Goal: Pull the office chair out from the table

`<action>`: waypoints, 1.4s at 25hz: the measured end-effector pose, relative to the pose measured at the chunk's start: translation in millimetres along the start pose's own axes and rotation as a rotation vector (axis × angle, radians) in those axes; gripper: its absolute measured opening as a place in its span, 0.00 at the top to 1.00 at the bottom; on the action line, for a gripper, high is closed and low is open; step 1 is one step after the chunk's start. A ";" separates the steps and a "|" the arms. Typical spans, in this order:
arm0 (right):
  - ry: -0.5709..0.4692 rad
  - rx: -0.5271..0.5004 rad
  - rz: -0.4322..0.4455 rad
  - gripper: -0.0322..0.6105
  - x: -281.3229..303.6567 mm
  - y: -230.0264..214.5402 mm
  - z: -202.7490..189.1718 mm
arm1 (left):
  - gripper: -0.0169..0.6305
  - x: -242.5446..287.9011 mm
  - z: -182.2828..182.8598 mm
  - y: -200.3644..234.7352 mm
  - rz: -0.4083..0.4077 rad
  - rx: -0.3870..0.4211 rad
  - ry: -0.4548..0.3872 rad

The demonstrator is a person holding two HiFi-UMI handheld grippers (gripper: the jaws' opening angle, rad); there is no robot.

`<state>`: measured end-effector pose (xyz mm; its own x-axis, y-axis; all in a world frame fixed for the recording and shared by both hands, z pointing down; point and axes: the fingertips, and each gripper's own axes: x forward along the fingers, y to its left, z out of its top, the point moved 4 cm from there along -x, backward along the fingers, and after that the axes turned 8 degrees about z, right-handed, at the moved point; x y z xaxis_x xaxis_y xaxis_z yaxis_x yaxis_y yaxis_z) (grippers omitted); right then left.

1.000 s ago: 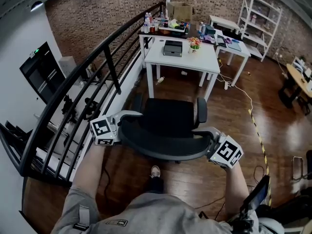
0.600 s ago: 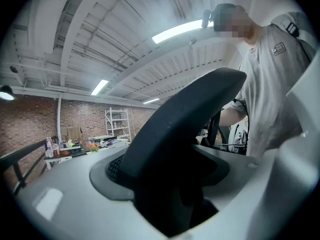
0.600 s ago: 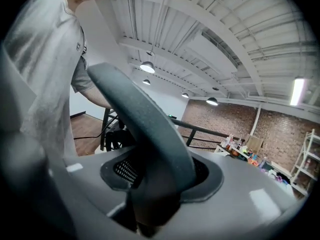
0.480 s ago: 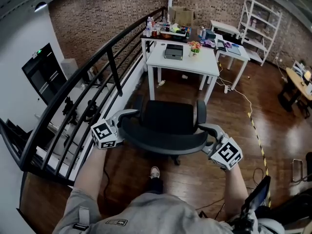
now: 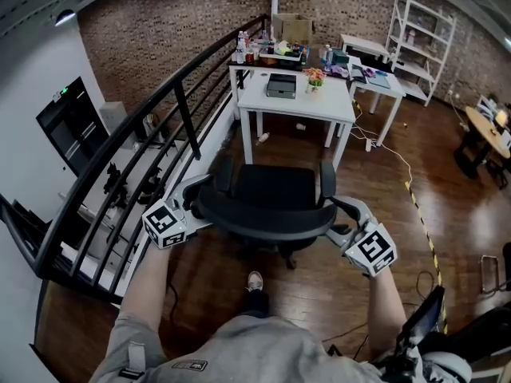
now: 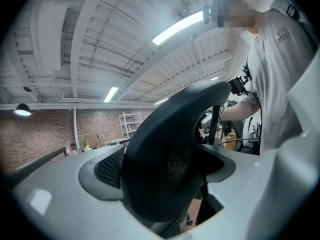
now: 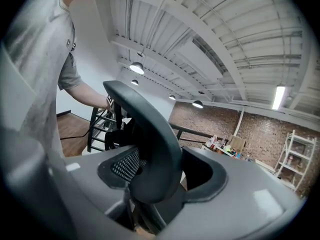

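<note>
- Several black metal bars make up a railing that slants across the left side, with a lower level visible beyond it.
- Left gripper, grey and smooth with a marker cube on it, sits at the left edge of the chair back; its jaws are opening, and the left gripper view shows the rim between them without a firm clamp.
- Office chair stands mid-frame on the wood floor, well apart from the table and just in front of the person's shoe. Its back is a curved black frame with a mesh panel, and it has a padded black seat and two armrests.
- White table, flat and square-legged, stands beyond the chair and carries a dark box and a small bunch of flowers.
- Right gripper matches the left one; its jaws are also opening, with the right edge of the chair back between them.
- Dark glossy planks cover the floor, crossed on the right by a yellow-and-black striped strip.
- Brick wall closes the room at the back, with a white open shelf unit at the far right.
</note>
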<state>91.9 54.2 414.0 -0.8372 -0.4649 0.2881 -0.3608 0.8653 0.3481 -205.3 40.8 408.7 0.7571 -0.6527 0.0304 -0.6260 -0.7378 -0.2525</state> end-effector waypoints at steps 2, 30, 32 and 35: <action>-0.001 -0.002 -0.023 0.56 -5.4 1.9 1.1 | 0.31 -8.9 3.7 -2.2 0.028 -0.003 0.000; 0.008 0.076 0.005 0.94 -33.2 114.1 26.4 | 0.97 -63.6 25.7 -111.6 -0.074 -0.084 -0.030; 0.021 0.079 0.002 0.94 -29.2 126.7 30.0 | 0.97 -70.1 24.4 -115.2 -0.093 -0.093 -0.038; 0.030 0.088 0.005 0.94 -20.7 148.3 38.8 | 0.97 -84.6 24.7 -119.5 -0.124 -0.099 -0.046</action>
<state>39.7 199.4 425.1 -0.8268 -0.4647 0.3168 -0.3921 0.8801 0.2676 -189.9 188.5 412.4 0.8358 -0.5489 0.0103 -0.5411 -0.8269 -0.1529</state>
